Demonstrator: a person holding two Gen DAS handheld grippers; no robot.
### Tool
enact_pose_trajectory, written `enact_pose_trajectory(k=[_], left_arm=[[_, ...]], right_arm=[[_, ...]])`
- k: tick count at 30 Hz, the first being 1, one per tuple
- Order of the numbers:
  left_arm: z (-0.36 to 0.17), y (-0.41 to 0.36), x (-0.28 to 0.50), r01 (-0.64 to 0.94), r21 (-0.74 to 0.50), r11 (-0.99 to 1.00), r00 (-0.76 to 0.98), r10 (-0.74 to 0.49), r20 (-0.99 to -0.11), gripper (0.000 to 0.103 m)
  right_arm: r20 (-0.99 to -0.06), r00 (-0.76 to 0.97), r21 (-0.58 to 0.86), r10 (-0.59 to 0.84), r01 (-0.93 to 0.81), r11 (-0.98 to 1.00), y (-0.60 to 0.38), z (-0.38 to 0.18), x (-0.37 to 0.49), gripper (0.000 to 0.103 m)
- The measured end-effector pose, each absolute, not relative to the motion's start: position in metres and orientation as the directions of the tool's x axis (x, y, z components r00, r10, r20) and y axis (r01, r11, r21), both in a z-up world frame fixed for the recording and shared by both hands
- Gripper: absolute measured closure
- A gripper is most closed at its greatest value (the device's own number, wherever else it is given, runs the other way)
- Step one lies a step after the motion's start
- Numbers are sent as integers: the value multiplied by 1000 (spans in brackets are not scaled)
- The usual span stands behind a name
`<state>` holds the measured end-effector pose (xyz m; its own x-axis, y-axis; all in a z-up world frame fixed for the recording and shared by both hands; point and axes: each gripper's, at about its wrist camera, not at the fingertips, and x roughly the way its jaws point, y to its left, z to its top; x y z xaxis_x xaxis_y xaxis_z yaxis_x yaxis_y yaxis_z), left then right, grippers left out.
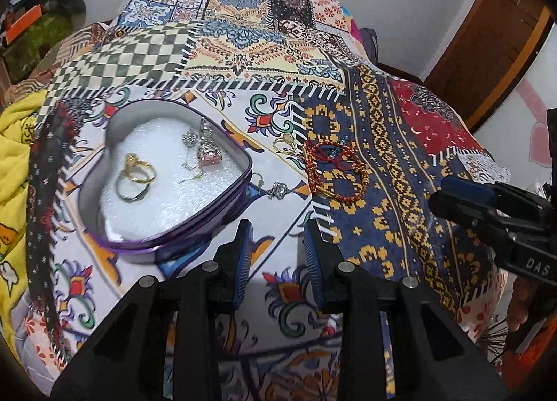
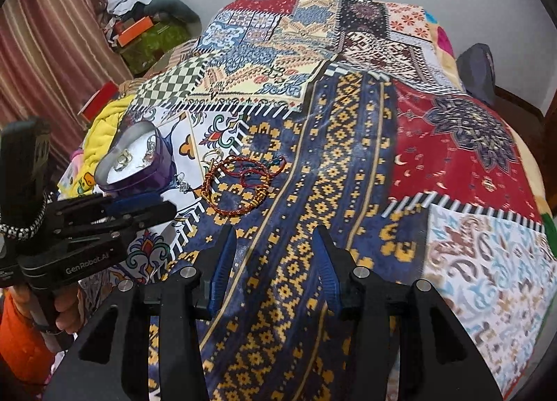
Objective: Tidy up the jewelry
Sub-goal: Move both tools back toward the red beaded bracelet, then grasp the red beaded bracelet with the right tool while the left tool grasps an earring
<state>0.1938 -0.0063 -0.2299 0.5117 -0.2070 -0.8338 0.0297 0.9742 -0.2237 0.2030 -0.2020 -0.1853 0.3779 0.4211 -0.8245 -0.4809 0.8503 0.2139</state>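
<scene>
A purple heart-shaped tin (image 1: 87,199) with white foam sits on the patchwork bedspread; it also shows in the right wrist view (image 2: 153,174). Inside lie gold and silver rings (image 1: 134,176) and silver earrings (image 1: 205,148). On the cloth beside it lie a gold ring (image 1: 285,145), a silver earring (image 1: 276,189) and red-and-gold bracelets (image 1: 336,171), also seen in the right wrist view (image 2: 240,188). My left gripper (image 1: 278,247) is open and empty, just in front of the tin. My right gripper (image 2: 275,251) is open and empty, near the bracelets.
The patterned bedspread (image 2: 348,143) covers the whole bed. Yellow fabric (image 1: 14,164) bunches at the left. Clutter with an orange box (image 2: 135,30) sits by the striped curtain (image 2: 48,45). A wooden door frame (image 1: 487,52) stands at the right.
</scene>
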Motion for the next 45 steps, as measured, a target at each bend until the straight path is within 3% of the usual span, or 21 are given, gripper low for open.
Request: enact_pose_trajectory(k=[19,21,26,32,37,39,45], left_arm=[[-240,-15,228,62,-174,983,539,-180,-823,74],[-241,-17,228,64,-164,984,543,-172,-822,76],[-243,-15,227,46,-165,985,554,-163,-817,92],[-243,-6,225,39,-212,977,555,-197,-808,92],[-242,-13,220,48,-179,983,561,-175,-809,92],[-242,-12,219,47,-188,981,560,-182,-808,92],[-240,-8,212,31,-215,976,556,-195,-808,92]], right_arm=[[-829,310,247,466,-546,801,-182,-201,221,61],[-829,296,260,474,-547,796,-180,-203,225,61],[-836,270,271,477,-552,788,-173,-208,233,61],[-839,273,267,470,-547,793,-167,-214,241,62],[-843,315,211,436,-551,807,-162,-215,237,76],[-842,318,213,437,-547,809,-162,-215,236,88],[-844,313,229,436,-524,820,-162,-214,233,97]])
